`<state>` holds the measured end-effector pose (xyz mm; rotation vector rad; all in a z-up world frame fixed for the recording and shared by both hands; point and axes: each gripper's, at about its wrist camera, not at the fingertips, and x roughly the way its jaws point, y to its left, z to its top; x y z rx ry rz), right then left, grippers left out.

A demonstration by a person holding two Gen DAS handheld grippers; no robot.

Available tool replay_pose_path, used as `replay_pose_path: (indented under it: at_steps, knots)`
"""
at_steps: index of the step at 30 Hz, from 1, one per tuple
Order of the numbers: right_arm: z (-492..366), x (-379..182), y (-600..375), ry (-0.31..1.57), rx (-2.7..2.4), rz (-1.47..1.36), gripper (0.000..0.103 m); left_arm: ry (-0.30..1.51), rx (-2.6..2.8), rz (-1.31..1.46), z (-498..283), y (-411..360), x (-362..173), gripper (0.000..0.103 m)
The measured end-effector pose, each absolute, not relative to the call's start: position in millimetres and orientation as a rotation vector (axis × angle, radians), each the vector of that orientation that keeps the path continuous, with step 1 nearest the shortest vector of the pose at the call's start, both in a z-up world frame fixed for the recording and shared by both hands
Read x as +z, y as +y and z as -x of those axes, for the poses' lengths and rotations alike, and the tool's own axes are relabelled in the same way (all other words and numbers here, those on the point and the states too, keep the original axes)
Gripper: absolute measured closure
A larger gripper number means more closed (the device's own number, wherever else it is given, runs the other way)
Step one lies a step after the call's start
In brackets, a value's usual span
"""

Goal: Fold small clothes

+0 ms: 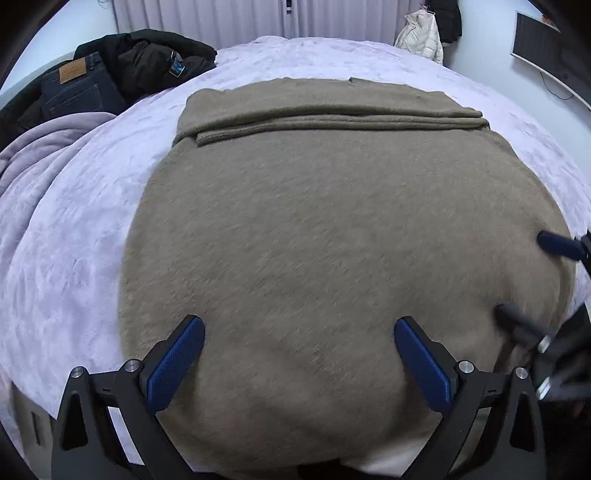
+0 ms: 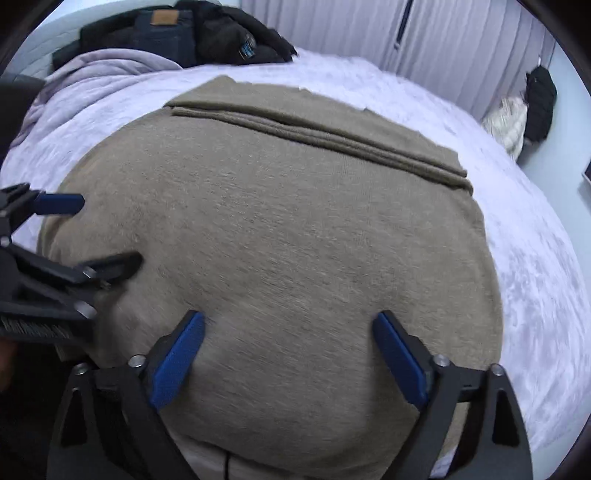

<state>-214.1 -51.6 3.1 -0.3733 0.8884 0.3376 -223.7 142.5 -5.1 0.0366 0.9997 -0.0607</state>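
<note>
A taupe knit garment (image 1: pixel 332 221) lies flat on the lilac bed cover (image 1: pixel 74 240), with a folded band of sleeves (image 1: pixel 332 122) across its far part. My left gripper (image 1: pixel 297 328) hangs open over the garment's near left part, and nothing is between its blue pads (image 1: pixel 173 369). In the right wrist view the same garment (image 2: pixel 295 229) fills the middle. My right gripper (image 2: pixel 288 319) is open above its near part, empty. Each gripper shows in the other's view: the right gripper (image 1: pixel 528 278) at the right edge, the left gripper (image 2: pixel 96 234) at the left edge.
A heap of dark clothes with jeans (image 1: pixel 110 70) sits at the bed's far left, beside a bunched lilac blanket (image 1: pixel 44 147). Curtains (image 1: pixel 221 18) hang behind the bed. A white padded jacket (image 1: pixel 421 37) and a dark screen (image 1: pixel 539 44) are at the far right.
</note>
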Motion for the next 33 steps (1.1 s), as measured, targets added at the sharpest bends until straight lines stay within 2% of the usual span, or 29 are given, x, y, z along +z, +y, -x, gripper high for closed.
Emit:
replay_pose_path:
  at_steps: [4, 8, 10, 15, 19, 21, 25, 28, 33]
  knots:
    - [217.0, 3.5, -115.8, 0.931, 0.374, 0.299, 0.002, 1.025, -0.039, -0.025, 247.0, 184.1, -14.0, 0.000]
    - [226.9, 4.5, -150.9, 0.929, 0.175, 0.347, 0.001, 1.064, -0.004, 0.089, 261.7, 216.9, -13.0, 0.000]
    - [235.7, 14.9, -154.0, 0.927, 0.180, 0.311, 0.001, 1.030, 0.032, 0.038, 265.4, 209.0, -0.3, 0.000]
    - [265.4, 43.5, -99.0, 0.782, 0.311, 0.369, 0.001, 0.943, -0.112, -0.062, 260.3, 138.0, 30.6, 0.000]
    - [271.8, 26.4, -36.9, 0.783, 0.423, 0.490, 0.001, 0.995, -0.130, -0.164, 241.9, 87.2, 10.9, 0.000]
    - [269.6, 6.7, -24.2, 0.801, 0.386, 0.581, 0.001, 1.052, -0.106, -0.189, 234.4, 86.4, -13.0, 0.000]
    - [257.8, -22.7, -47.3, 0.871, 0.338, 0.570, 0.001, 1.011, -0.100, -0.227, 258.3, 107.7, -18.9, 0.000]
    - [266.6, -19.2, -77.8, 0.880, 0.312, 0.581, 0.001, 1.056, -0.070, -0.202, 267.9, 136.0, -26.5, 0.000]
    - [258.1, 27.2, -107.2, 0.883, 0.353, 0.367, 0.001, 0.975, -0.055, -0.122, 266.6, 146.9, 21.3, 0.000]
